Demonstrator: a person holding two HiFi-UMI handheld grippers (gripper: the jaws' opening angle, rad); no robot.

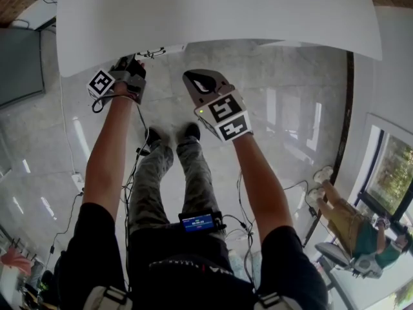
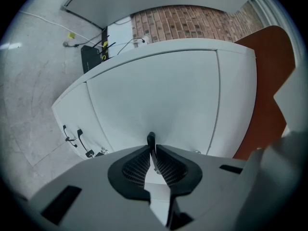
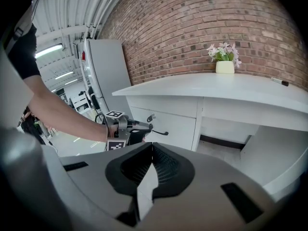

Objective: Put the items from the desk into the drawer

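A white desk point(image 1: 213, 11) has a drawer bank under its top. My left gripper point(image 2: 152, 148) is shut on a thin black drawer handle point(image 2: 151, 139) that sticks up between its pads. The white drawer front point(image 2: 159, 100) fills the left gripper view. Seen from the right gripper view, my left gripper point(image 3: 137, 131) sits at that handle point(image 3: 160, 133), and the drawer front point(image 3: 168, 124) looks flush with the cabinet. A small potted flower point(image 3: 224, 61) and a black pen point(image 3: 279, 82) rest on the desktop. My right gripper point(image 3: 152, 146) hangs shut and empty, in front of the desk point(image 1: 197, 79).
Two more black handles point(image 2: 79, 139) show on a neighbouring front. A grey cabinet point(image 3: 103, 71) stands by the brick wall point(image 3: 192, 28). Cables point(image 1: 71, 205) trail over the floor. A seated person point(image 1: 352, 228) is at the lower right. A red-brown panel point(image 2: 269, 81) stands beside the desk.
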